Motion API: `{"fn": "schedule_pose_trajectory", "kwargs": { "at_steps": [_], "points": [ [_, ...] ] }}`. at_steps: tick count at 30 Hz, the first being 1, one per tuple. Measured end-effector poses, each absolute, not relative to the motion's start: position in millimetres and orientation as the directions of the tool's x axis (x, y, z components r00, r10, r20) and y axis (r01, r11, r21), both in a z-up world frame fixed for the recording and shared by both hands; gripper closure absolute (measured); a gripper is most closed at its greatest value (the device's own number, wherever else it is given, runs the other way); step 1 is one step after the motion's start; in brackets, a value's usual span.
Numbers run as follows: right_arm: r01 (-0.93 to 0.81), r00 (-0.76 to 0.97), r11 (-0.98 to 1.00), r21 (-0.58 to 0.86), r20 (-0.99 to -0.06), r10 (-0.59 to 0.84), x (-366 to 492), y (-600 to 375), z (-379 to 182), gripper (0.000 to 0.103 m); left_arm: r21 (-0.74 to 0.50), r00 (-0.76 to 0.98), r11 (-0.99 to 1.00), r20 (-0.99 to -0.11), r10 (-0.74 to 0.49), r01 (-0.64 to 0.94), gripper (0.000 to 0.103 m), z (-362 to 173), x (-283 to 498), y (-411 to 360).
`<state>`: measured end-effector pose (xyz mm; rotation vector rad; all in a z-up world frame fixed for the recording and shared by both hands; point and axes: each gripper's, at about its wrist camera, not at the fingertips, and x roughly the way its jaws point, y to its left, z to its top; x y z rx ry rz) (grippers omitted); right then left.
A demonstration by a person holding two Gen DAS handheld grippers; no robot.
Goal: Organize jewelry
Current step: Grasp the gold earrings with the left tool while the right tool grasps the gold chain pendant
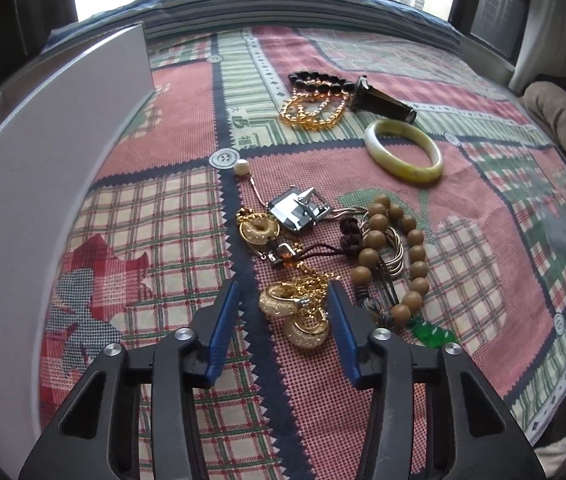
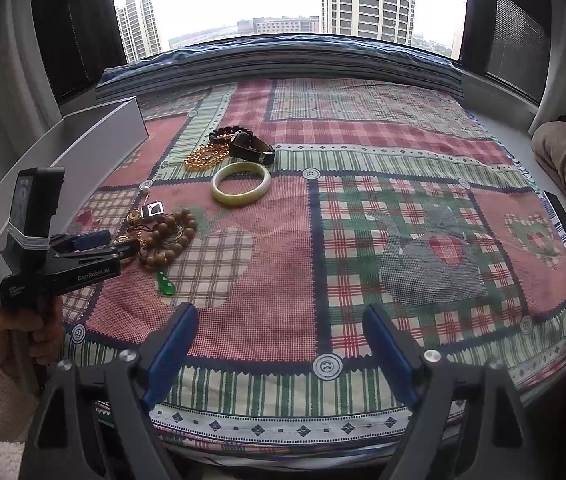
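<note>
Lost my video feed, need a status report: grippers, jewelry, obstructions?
Left gripper open, jaws straddling gold filigree pendants. Right gripper open, empty, over bare quilt. Gold chain tangles pendants; wooden bead bracelet alongside.

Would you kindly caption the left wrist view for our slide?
Open left gripper poised around gold earrings in tangled jewelry on a patchwork quilt.

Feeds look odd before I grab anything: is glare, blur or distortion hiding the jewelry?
Left wrist view: window blown out white, fisheye bends the white box, but the gold pieces between the open left gripper fingers are sharp. Right wrist view: same bright window, edges warped, jade bangle clear, pile small beside the left gripper.
</note>
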<state>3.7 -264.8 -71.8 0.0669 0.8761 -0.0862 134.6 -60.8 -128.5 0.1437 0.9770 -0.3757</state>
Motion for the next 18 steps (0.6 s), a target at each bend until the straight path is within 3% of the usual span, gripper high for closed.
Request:
{"fn": "schedule_pose_trajectory", "kwargs": {
  "at_steps": [10,18],
  "points": [
    [0.105,0.643,0.994,0.023,-0.764,-0.051,6,-265,-69,0.017,-0.214,0.470,0.914,-0.804,-0.365,0.344,0.078,-92,113,-17],
    [0.085,0.643,0.996,0.021,-0.765,-0.038,10,-256,-70,0.017,-0.272,0.514,0.907,-0.755,-0.408,0.321,0.078,-47,100,13]
  ]
}}
